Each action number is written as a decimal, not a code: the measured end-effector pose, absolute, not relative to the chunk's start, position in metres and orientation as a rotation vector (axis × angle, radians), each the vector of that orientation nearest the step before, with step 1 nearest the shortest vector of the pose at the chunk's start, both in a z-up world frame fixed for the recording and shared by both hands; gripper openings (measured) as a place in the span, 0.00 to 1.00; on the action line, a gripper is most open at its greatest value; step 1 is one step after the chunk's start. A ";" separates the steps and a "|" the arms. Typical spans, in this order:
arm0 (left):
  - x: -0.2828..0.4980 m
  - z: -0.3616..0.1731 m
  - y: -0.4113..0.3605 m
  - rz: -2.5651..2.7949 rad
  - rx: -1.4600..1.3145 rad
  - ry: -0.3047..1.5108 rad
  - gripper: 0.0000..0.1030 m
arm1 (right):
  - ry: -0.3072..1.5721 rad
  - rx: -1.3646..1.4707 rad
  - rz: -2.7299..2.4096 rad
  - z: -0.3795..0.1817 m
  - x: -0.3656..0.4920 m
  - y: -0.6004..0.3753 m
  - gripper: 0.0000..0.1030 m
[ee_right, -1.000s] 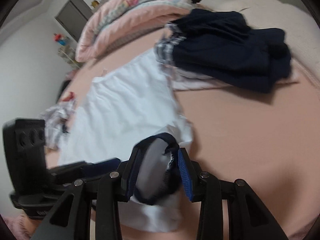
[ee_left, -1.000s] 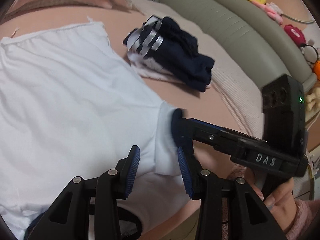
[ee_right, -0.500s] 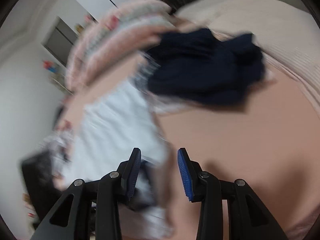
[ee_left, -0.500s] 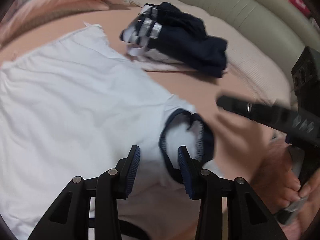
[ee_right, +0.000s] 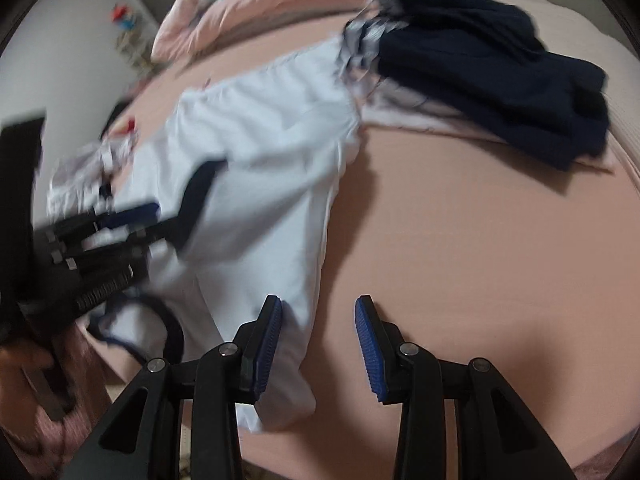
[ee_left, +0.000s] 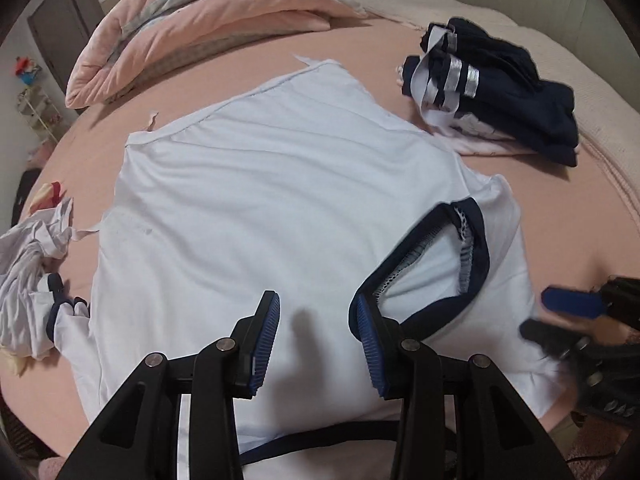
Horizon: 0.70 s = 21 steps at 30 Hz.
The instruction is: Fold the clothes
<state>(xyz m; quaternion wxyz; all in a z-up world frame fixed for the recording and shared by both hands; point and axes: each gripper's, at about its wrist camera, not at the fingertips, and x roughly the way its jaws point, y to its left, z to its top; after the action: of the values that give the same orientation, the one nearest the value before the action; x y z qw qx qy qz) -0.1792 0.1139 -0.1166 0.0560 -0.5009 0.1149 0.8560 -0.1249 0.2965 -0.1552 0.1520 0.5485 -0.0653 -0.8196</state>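
Left wrist alone shows white shirt's (ee_left: 260, 200) navy collar (ee_left: 476, 240) clearly

A wide bed in a pink sheet (ee_left: 248, 92) carries a rolled pink quilt (ee_left: 192, 20) along its far edge, before a pale wall (ee_right: 60, 40).

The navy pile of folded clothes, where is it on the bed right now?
In the left wrist view the navy pile sits upper right on the pink bedsheet, just beyond the white shirt's right edge.
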 end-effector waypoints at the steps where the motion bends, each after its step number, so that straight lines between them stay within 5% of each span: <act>1: -0.179 -0.118 0.113 2.597 -1.539 0.381 0.40 | -0.171 1.612 -2.326 -0.158 -0.123 0.295 0.39; 4: -0.184 -0.129 0.100 2.633 -1.613 0.379 0.39 | -0.226 1.641 -2.297 -0.156 -0.109 0.302 0.42; 8: -0.187 -0.116 0.070 2.530 -1.501 -0.084 0.39 | -0.212 1.584 -2.382 -0.133 -0.113 0.306 0.42; 12: -0.193 -0.107 0.073 2.481 -1.400 -0.042 0.40 | -0.060 1.494 -2.398 -0.105 -0.152 0.288 0.42; 16: -0.202 -0.099 0.082 2.298 -1.313 -0.199 0.40 | 0.119 1.650 -2.410 -0.112 -0.191 0.278 0.42; 21: -0.231 -0.107 0.126 2.280 -1.388 0.126 0.40 | -0.021 1.719 -2.351 -0.127 -0.203 0.297 0.42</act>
<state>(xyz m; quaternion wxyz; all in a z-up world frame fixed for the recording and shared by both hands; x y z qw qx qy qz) -0.2315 0.1258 -0.1070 0.2323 -0.5052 0.0459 0.8299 -0.2034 0.2969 -0.1270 0.1144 0.5864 -0.0072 -0.8019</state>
